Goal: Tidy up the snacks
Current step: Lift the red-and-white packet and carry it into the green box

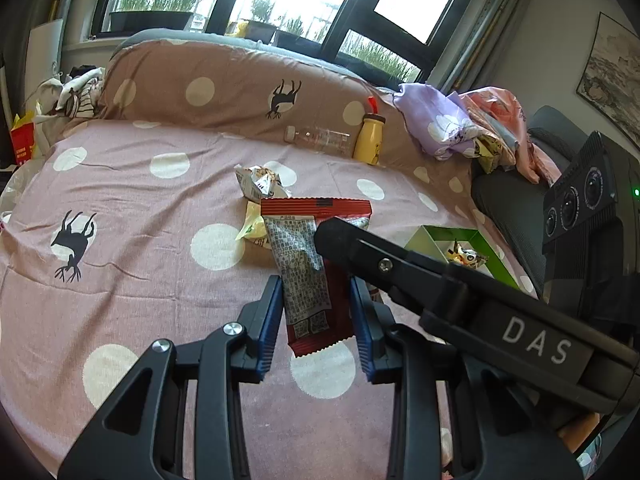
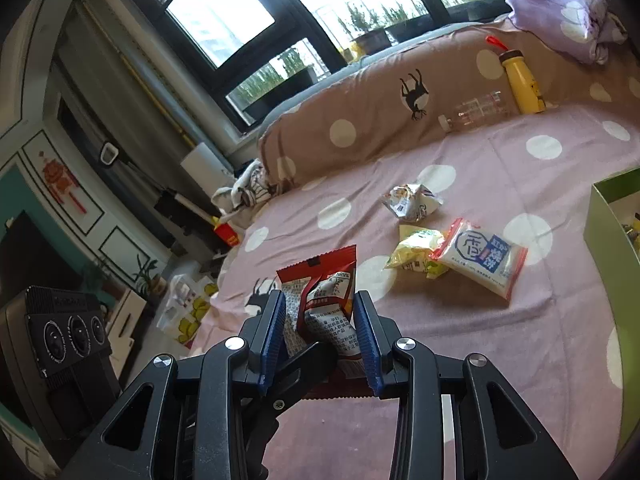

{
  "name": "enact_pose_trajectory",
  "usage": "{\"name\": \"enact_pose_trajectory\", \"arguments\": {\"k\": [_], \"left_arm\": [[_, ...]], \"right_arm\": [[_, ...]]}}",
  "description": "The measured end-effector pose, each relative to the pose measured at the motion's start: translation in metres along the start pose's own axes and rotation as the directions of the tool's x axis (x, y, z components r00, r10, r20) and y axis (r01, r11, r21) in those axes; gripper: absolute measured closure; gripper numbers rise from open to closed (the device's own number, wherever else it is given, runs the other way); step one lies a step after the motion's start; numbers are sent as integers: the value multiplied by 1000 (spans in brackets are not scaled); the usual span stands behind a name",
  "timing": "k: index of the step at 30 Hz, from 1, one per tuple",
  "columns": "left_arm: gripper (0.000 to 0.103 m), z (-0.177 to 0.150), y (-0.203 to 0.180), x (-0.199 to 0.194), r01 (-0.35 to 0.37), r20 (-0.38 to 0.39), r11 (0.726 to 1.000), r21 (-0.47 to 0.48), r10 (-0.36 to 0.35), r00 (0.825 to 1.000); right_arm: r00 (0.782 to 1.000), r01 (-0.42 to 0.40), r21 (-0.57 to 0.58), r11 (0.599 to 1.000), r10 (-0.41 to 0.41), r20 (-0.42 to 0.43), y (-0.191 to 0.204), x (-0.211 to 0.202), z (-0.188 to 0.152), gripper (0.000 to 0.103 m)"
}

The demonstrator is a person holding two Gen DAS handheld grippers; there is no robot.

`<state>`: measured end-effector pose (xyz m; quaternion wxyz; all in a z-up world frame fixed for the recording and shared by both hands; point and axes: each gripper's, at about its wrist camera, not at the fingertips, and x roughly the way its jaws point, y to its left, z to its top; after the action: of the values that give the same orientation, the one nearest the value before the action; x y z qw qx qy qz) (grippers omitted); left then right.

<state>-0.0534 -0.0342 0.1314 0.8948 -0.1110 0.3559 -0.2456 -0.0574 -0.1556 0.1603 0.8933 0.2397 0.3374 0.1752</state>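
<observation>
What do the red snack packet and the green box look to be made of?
Red snack packet: glossy plastic film, likely foil-lined; it crinkles and has serrated sealed ends. Green box: probably matte cardboard, judging by its thin, flat, straight walls.

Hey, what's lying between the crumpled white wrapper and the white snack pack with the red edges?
A yellow-green snack packet lies between the crumpled wrapper and the white pack, touching the pack; the right wrist view shows it.

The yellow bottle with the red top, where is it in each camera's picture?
Left wrist view: yellow bottle stands upper middle-right, against the brown pillow.
Right wrist view: yellow bottle leans at upper right.
Shared landmark: the clear plastic bottle lying just left of it.
</observation>
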Motion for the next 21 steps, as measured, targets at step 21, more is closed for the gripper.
{"name": "enact_pose_trajectory", "arguments": {"k": [21], "left_arm": [[71,2,-10,-13,37,70,999,35,-39,997]], "right_arm": [[996,17,-48,999,-13,84,10,-18,3,65]]}}
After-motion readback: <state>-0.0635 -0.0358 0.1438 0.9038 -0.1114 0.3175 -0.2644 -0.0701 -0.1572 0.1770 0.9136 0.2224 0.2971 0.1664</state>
